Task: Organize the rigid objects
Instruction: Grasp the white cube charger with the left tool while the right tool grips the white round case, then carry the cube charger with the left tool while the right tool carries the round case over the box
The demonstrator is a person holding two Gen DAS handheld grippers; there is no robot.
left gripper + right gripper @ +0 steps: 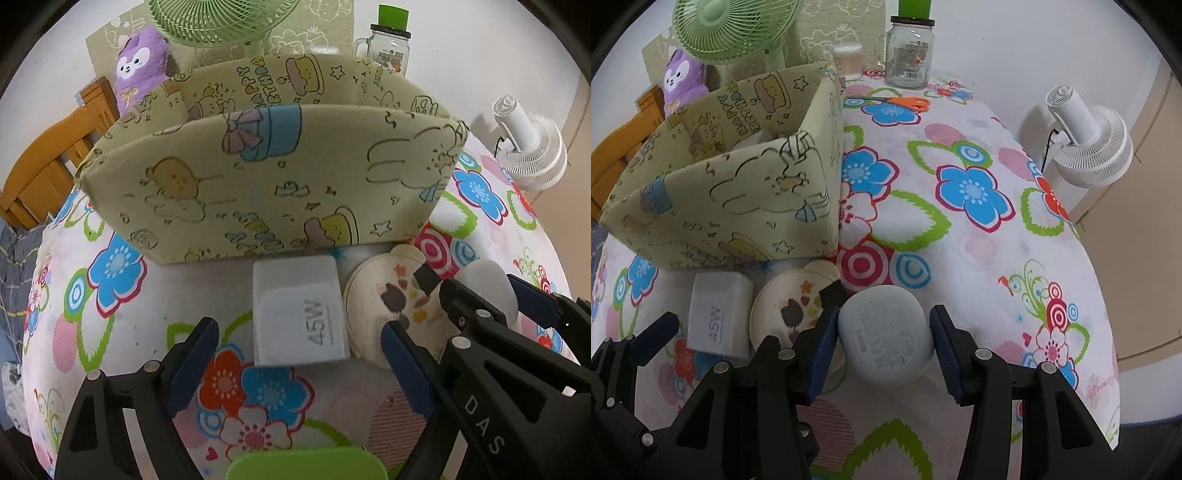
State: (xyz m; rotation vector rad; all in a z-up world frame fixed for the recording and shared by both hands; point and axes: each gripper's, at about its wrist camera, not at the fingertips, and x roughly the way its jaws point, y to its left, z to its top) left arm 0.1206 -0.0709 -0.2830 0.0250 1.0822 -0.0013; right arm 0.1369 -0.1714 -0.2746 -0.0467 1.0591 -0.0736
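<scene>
A white 45W charger box [301,314] lies on the flowered tablecloth in front of a yellow patterned fabric bin [266,177]. My left gripper [299,354] is open, its fingers either side of the charger box's near end. A round cream tin [391,310] lies to the right of the box. My right gripper [884,350] has its pads either side of a white Redmi earbud case [886,336], which rests on the cloth; a small gap shows on each side. The charger box [718,319], tin [796,306] and bin [731,192] also show in the right wrist view.
Orange-handled scissors [894,102], a glass jar with a green top [910,55] and a cotton-swab tub [847,61] stand at the table's far side. A green fan [735,26] and purple plush [681,79] are behind the bin. A white fan [1089,140] stands beyond the right edge.
</scene>
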